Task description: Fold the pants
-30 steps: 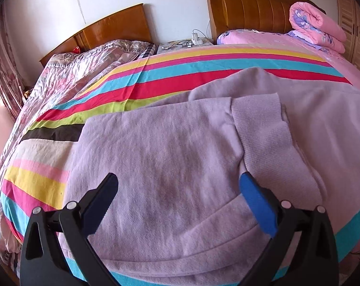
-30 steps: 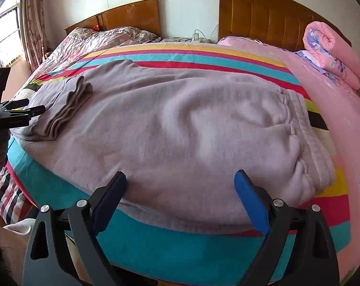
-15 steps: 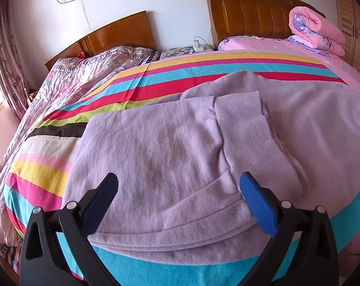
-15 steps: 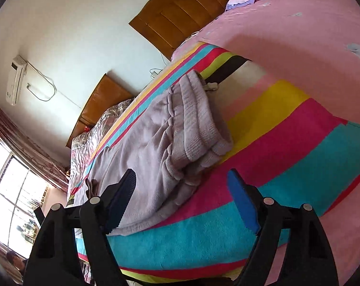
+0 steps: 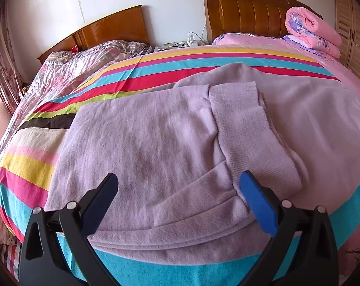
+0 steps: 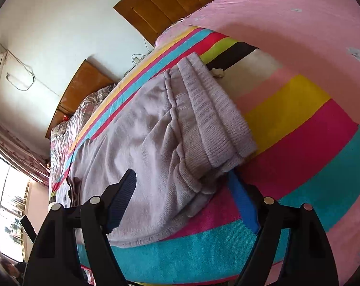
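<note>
Lilac sweatpants (image 5: 156, 143) lie flat on a striped bedspread (image 5: 203, 62). In the left wrist view the leg end is folded back, with a ribbed cuff (image 5: 242, 124) on top. My left gripper (image 5: 180, 190) is open over the near edge of the leg end. In the right wrist view, rolled to one side, the ribbed waistband (image 6: 211, 119) of the pants (image 6: 137, 143) is close ahead. My right gripper (image 6: 182, 190) is open, its jaws on either side of the waistband's near corner, not closed on it.
Two wooden headboards (image 5: 251, 7) stand against the far wall. A rolled pink quilt (image 5: 311, 33) lies on the pink bed at the right. A plastic-covered bed (image 5: 68, 71) is at the left. A window (image 6: 6, 202) shows in the right wrist view.
My right gripper swung from a level view over the pants to the waistband end, rolled over, and came closer to the waistband corner. My left gripper pulled back slightly at the leg end.
</note>
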Motion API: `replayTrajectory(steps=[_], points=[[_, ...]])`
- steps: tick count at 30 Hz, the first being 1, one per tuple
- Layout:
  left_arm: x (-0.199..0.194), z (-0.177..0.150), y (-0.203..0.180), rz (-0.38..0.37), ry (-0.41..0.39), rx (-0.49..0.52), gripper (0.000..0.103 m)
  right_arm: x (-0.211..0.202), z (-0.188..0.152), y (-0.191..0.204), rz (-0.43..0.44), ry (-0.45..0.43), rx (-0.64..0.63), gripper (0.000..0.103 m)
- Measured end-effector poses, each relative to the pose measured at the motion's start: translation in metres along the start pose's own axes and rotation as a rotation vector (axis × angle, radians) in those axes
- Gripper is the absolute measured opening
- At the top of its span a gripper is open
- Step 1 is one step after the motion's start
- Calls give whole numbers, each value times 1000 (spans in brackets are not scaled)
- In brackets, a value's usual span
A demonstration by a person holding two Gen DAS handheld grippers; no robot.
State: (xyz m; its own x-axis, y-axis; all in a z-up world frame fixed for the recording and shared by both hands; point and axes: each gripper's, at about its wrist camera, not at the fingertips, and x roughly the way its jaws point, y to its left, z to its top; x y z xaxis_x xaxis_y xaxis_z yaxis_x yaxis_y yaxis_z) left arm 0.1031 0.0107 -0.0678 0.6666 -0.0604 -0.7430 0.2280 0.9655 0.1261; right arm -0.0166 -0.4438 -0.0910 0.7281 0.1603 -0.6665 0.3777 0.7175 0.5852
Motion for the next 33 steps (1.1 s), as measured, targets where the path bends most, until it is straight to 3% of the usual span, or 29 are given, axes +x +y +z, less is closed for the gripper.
replayTrajectory(steps=[6, 8, 14, 15, 16, 17, 19, 21, 23, 25, 28, 31, 33], points=[[5, -4, 6, -39, 7, -37, 102, -1, -8, -1, 19, -23, 18, 80], [6, -5, 6, -43, 6, -34, 102, 5, -7, 2, 64, -11, 26, 81], [8, -6, 8, -62, 16, -36, 102, 14, 5, 5, 53, -34, 75, 83], [9, -5, 8, -67, 20, -41, 102, 16, 5, 8, 31, -38, 63, 74], [9, -5, 8, -70, 24, -43, 102, 17, 3, 13, -21, -33, 31, 39], [10, -5, 8, -73, 27, -41, 102, 19, 1, 13, -45, -17, 20, 35], [12, -3, 8, -82, 32, -34, 102, 17, -2, 3, 35, -36, 75, 28], [14, -2, 9, -93, 37, -35, 102, 5, -5, 8, 145, -123, 83, 25], [14, -1, 10, -98, 31, -28, 102, -17, -3, 46, 173, -210, -12, 25], [7, 0, 16, -109, 12, -41, 102, -38, -2, 115, 179, -283, -213, 24], [-21, 2, 52, -103, -92, -142, 102, -46, -18, 238, 174, -334, -548, 24], [-44, -3, 108, -52, -152, -266, 102, -19, -66, 350, 183, -315, -880, 24], [-51, -12, 152, -50, -159, -371, 102, 18, -116, 404, 155, -275, -1093, 24]])
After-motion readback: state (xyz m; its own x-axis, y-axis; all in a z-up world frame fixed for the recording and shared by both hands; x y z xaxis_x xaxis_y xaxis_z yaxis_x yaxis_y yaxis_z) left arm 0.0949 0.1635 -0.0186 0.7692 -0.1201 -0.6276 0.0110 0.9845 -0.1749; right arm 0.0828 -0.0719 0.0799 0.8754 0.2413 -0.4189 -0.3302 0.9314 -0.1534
